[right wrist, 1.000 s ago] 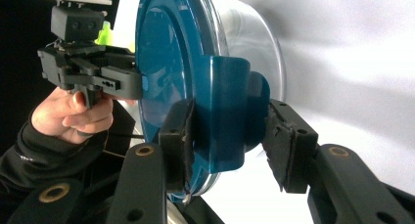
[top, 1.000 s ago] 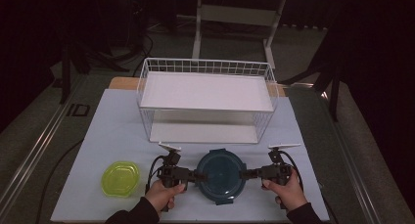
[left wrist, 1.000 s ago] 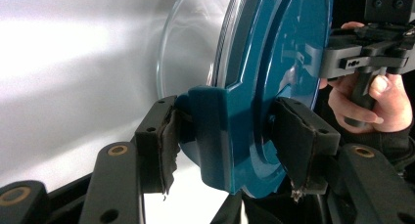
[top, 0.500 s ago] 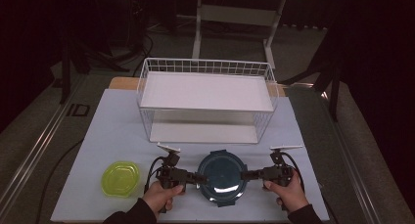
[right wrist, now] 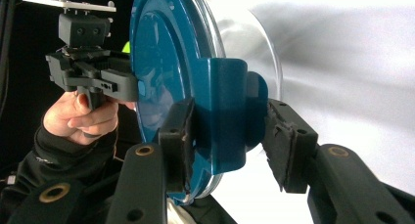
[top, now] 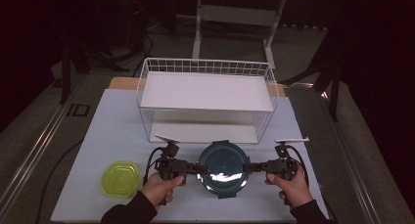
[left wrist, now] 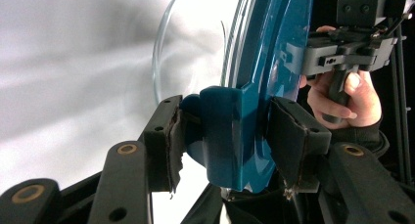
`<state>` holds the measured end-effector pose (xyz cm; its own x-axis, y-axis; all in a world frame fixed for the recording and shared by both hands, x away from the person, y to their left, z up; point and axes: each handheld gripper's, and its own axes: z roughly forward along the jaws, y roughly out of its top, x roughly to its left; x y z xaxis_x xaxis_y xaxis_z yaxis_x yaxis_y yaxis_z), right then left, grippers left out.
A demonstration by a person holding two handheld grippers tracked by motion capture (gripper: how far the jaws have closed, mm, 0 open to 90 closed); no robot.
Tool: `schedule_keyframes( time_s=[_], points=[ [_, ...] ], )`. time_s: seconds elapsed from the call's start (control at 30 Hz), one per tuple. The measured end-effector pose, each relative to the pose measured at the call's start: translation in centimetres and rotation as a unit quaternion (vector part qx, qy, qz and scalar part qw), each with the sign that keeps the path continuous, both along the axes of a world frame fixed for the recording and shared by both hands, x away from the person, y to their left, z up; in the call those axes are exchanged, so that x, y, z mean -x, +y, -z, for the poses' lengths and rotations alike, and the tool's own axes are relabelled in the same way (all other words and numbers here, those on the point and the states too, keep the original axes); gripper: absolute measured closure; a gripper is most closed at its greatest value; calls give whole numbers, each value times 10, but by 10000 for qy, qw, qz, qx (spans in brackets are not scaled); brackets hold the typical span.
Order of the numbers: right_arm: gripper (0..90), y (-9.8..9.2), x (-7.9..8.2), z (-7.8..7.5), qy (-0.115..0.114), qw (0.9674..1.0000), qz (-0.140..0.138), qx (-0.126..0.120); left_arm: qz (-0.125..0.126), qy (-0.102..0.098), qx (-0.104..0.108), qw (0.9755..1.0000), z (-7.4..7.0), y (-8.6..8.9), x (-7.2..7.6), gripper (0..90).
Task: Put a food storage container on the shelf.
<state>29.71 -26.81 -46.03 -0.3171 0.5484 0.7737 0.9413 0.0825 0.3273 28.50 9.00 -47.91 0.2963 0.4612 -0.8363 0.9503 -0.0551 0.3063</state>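
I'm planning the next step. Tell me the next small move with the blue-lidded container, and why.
Probably lift it level toward the wire rack. The left gripper and right gripper each clamp a side latch of the blue-lidded container, one on either side, and the white shelf behind it is bare.

- Lidded container at the bench's front edge, between the 2 tools: left tool at 1 side latch, right tool opposite.
- Small lid well left of it.
- Wire rack behind.
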Motion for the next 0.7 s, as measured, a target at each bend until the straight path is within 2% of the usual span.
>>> schedule_keyframes(
  time_s=[0.1,0.13,0.2,0.23,0.27,0.6,0.63,0.7],
  points=[
    [563,0,-1,-5,-35,10000,9,-30,-16,-67,15,10000,-7,1,-2,486],
    [563,0,-1,-8,-51,10000,13,-49,-31,-143,16,9999,-16,2,-4,486],
    [563,1,-3,-19,-150,9999,-19,-61,-31,-191,25,9998,-24,3,-6,488],
    [563,1,-3,-19,-150,9999,-19,-61,-31,-191,25,9998,-24,3,-6,488],
    [564,1,-3,-23,-160,9998,-19,-82,-37,-250,19,9997,-31,4,-7,488],
    [564,5,-9,-57,-400,9991,33,-127,-92,-458,96,9989,-63,9,-16,492],
    [564,5,-9,-57,-400,9991,33,-127,-92,-458,96,9989,-63,9,-16,494],
    [564,6,-13,-68,-470,9988,24,-154,-131,-521,148,9984,-73,11,-21,496]
  ],
)
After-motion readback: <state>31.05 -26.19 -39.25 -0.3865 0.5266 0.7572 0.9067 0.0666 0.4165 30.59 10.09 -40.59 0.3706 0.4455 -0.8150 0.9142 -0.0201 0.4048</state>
